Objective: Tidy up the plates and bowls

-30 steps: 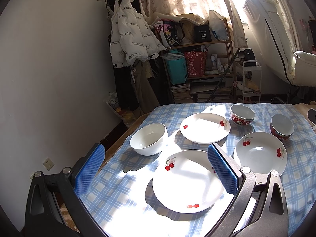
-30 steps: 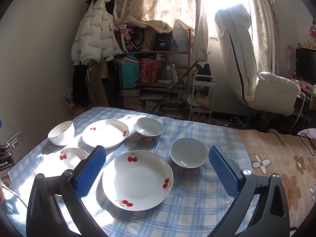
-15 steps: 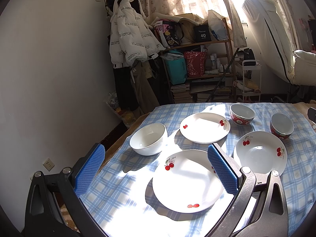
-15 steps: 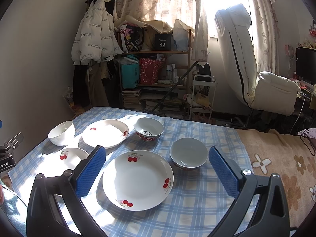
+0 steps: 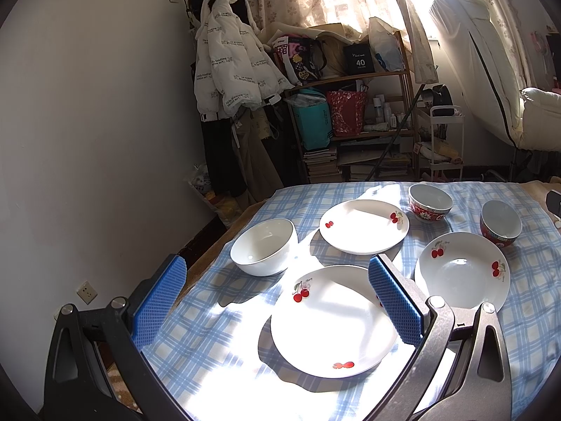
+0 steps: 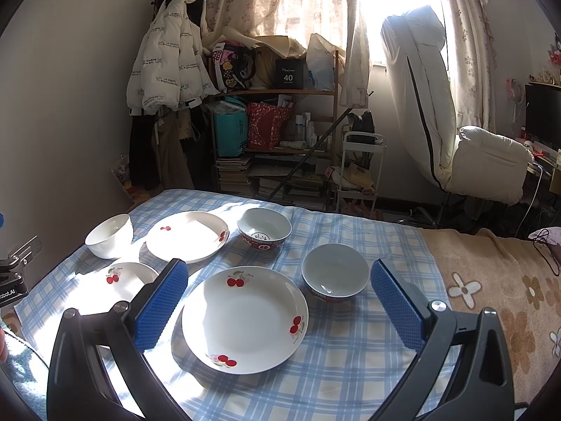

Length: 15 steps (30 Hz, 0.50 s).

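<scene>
My left gripper (image 5: 277,294) hangs with its jaws spread wide, holding nothing, above the near left cherry plate (image 5: 333,321). My right gripper (image 6: 278,301) is likewise wide apart and empty-handed, over the deep cherry plate (image 6: 245,319).

I count three bowls, all upright and with nothing in them: a plain white bowl (image 5: 263,245) at the far left, a red-patterned bowl (image 6: 264,228) at the far middle with a printed mark on its bottom, and a second red-patterned bowl (image 6: 335,273) just to the right of the deep plate.

Plates number three, each bare: the two beneath me and a third cherry plate (image 5: 364,226) farther back, between the white bowl and the far red one. All sit apart on the blue checked cloth (image 6: 368,361).
</scene>
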### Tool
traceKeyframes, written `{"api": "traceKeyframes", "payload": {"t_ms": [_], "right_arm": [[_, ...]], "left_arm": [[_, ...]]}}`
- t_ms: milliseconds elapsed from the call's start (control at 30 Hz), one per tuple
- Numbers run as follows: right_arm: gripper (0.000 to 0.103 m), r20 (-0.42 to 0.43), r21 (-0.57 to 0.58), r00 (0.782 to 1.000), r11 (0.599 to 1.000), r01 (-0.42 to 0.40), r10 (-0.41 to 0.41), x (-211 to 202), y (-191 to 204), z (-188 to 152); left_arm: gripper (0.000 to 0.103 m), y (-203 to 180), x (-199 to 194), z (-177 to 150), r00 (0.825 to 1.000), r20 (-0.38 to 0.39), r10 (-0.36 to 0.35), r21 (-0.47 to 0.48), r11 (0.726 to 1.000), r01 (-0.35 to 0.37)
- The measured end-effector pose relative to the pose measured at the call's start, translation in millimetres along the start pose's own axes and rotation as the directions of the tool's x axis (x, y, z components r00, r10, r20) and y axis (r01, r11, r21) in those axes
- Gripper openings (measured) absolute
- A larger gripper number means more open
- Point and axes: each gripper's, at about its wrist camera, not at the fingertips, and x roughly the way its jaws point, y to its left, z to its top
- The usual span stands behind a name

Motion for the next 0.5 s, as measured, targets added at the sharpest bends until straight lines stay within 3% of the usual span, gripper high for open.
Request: {"api": "traceKeyframes", "payload": {"t_ms": [500], "right_arm": [[0.103, -0.010, 0.008, 1.000, 1.000, -0.005, 0.005, 3.2, -3.0, 1.2]], "left_arm": [[0.102, -1.7, 1.4, -0.9, 1.000, 0.000, -0.001, 0.003, 1.000, 0.001]]}}
